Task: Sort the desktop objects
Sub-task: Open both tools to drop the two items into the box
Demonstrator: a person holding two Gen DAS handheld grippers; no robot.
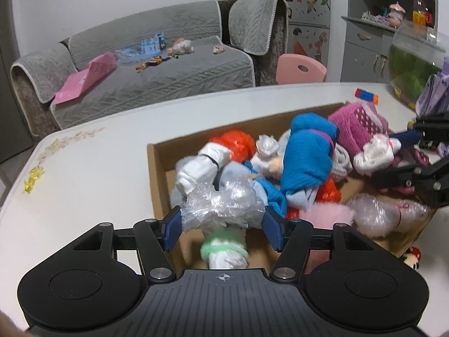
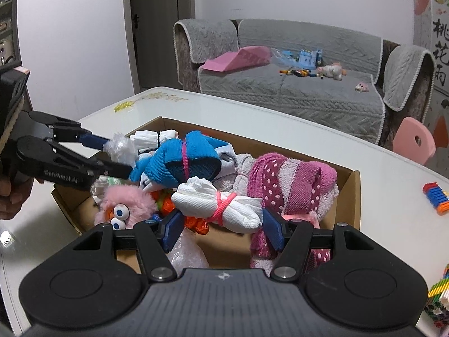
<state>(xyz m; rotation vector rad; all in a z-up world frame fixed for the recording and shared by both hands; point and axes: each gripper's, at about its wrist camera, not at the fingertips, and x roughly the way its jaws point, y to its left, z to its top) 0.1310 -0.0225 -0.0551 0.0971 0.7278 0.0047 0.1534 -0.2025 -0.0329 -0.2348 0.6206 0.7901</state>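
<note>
Hovering over the open cardboard box [image 2: 354, 185] on the white desk [image 1: 92, 168], both grippers carried a bundle between their blue fingers. The left gripper [image 1: 223, 226] had a crumpled clear plastic bundle [image 1: 221, 206] spanning the gap from one pad to the other; both ends looked to be touching the pads, though how firmly they pressed could not be told. The right gripper [image 2: 220, 230] had a white paper roll [image 2: 221, 203] tied with a pink band, its long axis running straight across from finger to finger, so the pads bore on its two ends rather than its sides. Each gripper stood roughly half open, filled by its load.

Both bundles sat directly above the box's interior, already heaped with a blue knit bundle [image 2: 179, 163], a pink spotted towel [image 2: 283, 179], a fluffy pink toy with googly eyes [image 2: 123, 210] and orange wrappers. The plastic bundle hung over the near left corner, just above a green-banded white roll [image 1: 224, 252]; the paper roll hung over the middle, between the toy and the towel. Seen from the right wrist view, the left gripper reached in from the box's left edge, well apart from the right.

Judging by this, the coming move was a release: each load lay straight below its own fingers' gap, so spreading them should drop it into the box. A block toy [image 2: 436, 198] remained outside on the desk, nearer the right gripper.
</note>
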